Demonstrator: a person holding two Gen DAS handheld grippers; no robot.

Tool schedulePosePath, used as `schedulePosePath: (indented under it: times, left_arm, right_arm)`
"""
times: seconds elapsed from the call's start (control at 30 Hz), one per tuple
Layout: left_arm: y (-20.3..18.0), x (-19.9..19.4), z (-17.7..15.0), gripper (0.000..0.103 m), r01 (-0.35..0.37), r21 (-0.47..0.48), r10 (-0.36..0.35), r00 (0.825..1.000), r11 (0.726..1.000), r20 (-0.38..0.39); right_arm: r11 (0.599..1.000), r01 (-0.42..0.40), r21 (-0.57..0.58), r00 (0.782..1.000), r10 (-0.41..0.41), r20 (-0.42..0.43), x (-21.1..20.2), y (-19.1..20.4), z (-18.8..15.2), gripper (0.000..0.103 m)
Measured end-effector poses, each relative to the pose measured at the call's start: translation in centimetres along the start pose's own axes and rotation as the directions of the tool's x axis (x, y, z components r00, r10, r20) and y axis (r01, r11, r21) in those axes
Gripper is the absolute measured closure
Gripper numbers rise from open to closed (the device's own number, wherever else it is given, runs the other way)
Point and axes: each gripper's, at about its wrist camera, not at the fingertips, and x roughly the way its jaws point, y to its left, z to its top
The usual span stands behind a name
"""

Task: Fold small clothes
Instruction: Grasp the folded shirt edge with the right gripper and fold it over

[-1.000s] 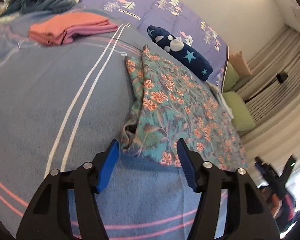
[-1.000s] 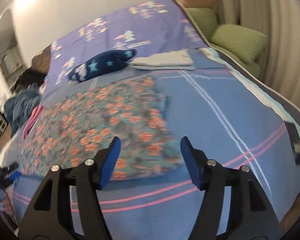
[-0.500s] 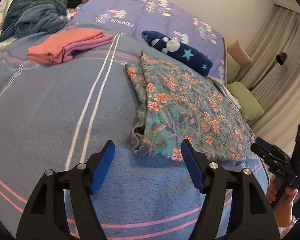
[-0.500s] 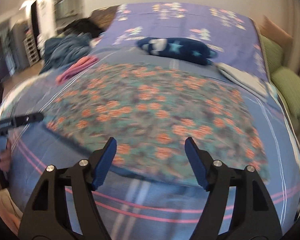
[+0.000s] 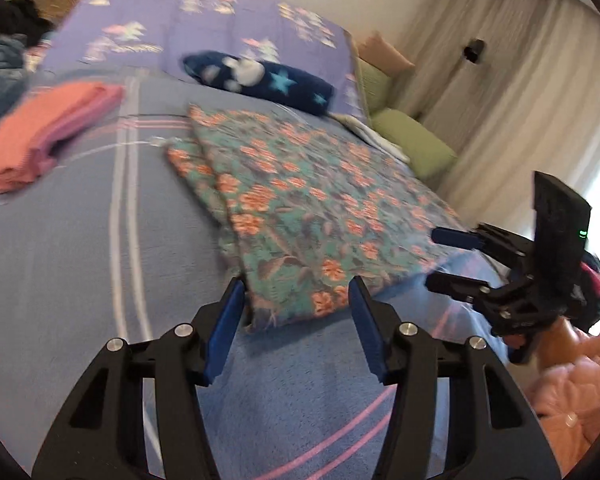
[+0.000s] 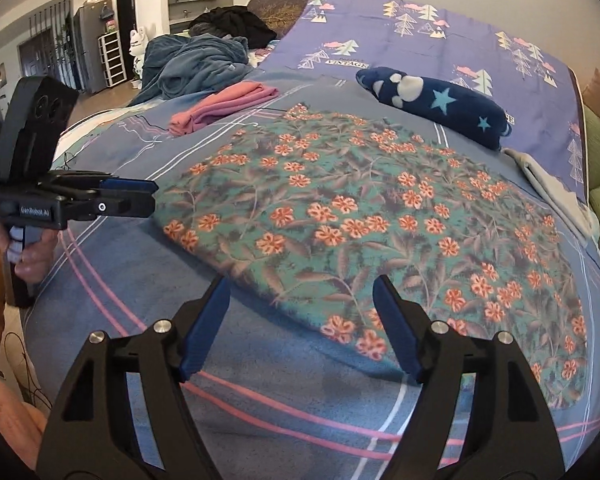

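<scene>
A teal cloth with orange flowers lies flat on the blue striped bedspread; it also shows in the right wrist view. My left gripper is open and empty, its fingers either side of the cloth's near left corner, just above it. My right gripper is open and empty over the cloth's near edge. The right gripper shows in the left wrist view, near the cloth's near right corner. The left gripper shows in the right wrist view at the cloth's left corner.
A folded pink and coral stack lies far left on the bed. A navy star pillow lies at the head. A folded pale cloth lies at the right edge. Crumpled blue blankets and green cushions lie beyond.
Both grippers have swung toward the cloth's near edge. The left gripper has moved in to the near left corner. The right gripper has come closer in the left wrist view.
</scene>
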Motion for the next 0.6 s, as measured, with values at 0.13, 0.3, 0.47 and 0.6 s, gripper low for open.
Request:
schedulePosePath:
  times: [0.13, 0.3, 0.47, 0.6]
  left_arm:
    - [0.3, 1.6, 0.1, 0.046, 0.084, 0.087, -0.067, 0.981, 0.993, -0.183]
    - [-0.3, 0.4, -0.2, 0.055, 0.079, 0.19, -0.029, 0.967, 0.979, -0.254]
    - [1.1, -1.3, -1.0, 0.057, -0.102, 0.18, 0.132, 0.977, 0.978, -0.167]
    - [3.8, -3.1, -1.1, 0.056, -0.16, -0.008, 0.16, 0.986, 0.987, -0.046]
  right_arm:
    - [0.998, 0.032, 0.052, 0.999, -0.031, -0.017, 0.1, -1.0, -0.3, 0.026]
    - [0.993, 0.033, 0.112, 0.999, -0.03, -0.025, 0.2, -2.2, -0.4, 0.026]
    - [0.992, -0.015, -0.124, 1.0, 0.016, 0.001, 0.7, 2.2, 0.3, 0.026]
    - [0.917, 0.032, -0.397, 0.999, -0.019, 0.035, 2.4, 8.2, 0.3, 0.026]
